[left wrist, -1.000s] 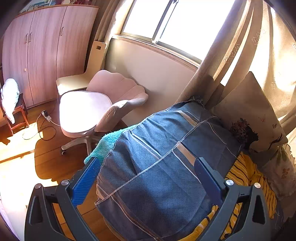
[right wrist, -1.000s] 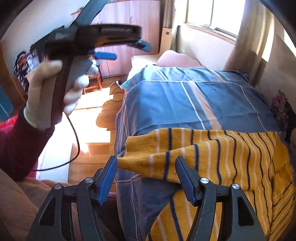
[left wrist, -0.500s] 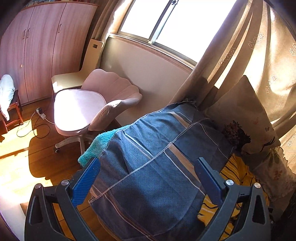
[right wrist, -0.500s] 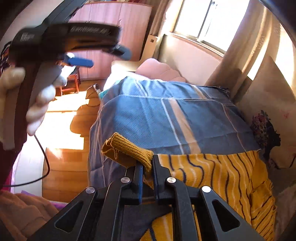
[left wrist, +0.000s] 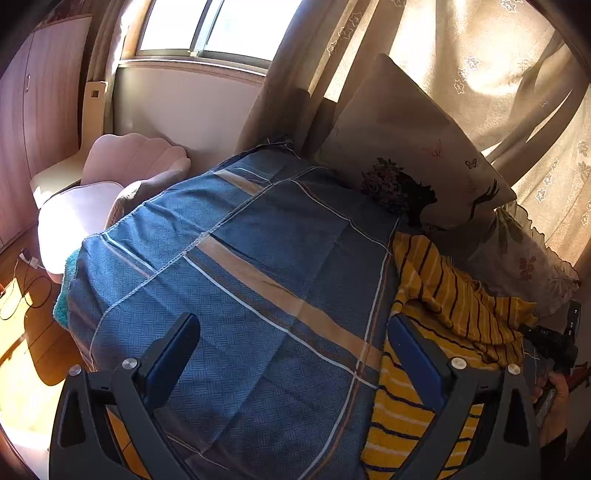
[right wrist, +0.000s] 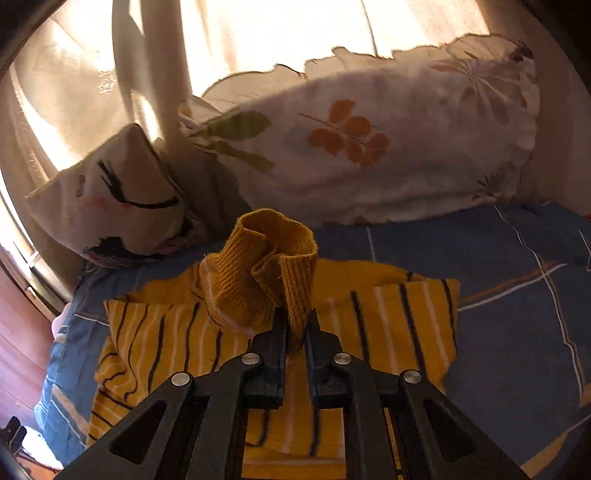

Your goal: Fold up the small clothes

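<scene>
Right tool is clamped on the ribbed cuff of the yellow striped sweater, which lies on the blue plaid bedspread. Left tool hangs w/ jaws wide apart, holding nothing, over the bedspread; sweater at its 3 o'clock. Step in hand, prob. a sleeve fold: carry cuff low across the body, keep the pinch firm, lay it flat before letting go; left tool could pin the body. Obstacles: face-print cushion at 10 o'clock, leaf-print pillow at 12, both just beyond the sweater; curtain behind.
</scene>
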The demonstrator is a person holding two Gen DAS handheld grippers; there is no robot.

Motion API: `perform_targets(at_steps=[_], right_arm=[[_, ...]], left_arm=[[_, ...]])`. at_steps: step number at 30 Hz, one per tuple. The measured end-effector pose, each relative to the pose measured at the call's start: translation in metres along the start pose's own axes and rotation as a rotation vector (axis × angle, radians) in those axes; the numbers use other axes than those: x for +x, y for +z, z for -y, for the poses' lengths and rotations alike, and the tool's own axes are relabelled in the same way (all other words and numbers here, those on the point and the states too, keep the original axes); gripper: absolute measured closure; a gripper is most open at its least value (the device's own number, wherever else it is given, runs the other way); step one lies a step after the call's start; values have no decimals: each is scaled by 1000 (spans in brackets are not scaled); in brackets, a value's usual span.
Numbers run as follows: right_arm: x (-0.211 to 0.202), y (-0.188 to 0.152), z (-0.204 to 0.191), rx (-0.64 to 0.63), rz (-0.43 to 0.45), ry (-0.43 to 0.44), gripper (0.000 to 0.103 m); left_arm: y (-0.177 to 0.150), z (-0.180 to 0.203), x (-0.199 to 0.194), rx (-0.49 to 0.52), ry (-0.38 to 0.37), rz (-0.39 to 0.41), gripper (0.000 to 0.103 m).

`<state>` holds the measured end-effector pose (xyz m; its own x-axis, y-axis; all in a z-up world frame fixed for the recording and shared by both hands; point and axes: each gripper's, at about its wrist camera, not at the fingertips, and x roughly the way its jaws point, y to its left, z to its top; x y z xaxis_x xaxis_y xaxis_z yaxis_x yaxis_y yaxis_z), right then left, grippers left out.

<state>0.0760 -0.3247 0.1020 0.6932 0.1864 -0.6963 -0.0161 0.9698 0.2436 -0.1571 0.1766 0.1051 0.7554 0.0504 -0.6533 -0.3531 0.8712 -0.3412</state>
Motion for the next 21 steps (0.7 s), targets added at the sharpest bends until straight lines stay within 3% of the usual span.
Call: perform_targets(at_steps=[2, 4, 6, 8, 13, 15, 21], right_arm=[[19, -14, 30, 50, -85, -64, 89], [8, -28, 48, 109, -64, -15, 82], [-13, -37, 54, 107, -23, 11, 51], [-35, -50, 57, 91, 7, 32, 34], [-62, -95, 76, 130, -57, 127, 32], [-66, -113, 86, 169, -97, 200, 32], [-65, -163, 89, 299, -206, 493, 31]], left_arm=[[-9, 17, 12, 31, -27, -42, 2], [-19, 33, 25, 59, -45, -91, 2], [-30, 43, 38, 72, -63, -148, 2], [-41, 51, 52, 69, -84, -209, 2], [-63, 59, 80, 42, -147, -330, 2], [-65, 64, 81, 58, -148, -310, 2], [-74, 69, 80, -23, -393, -390, 2]])
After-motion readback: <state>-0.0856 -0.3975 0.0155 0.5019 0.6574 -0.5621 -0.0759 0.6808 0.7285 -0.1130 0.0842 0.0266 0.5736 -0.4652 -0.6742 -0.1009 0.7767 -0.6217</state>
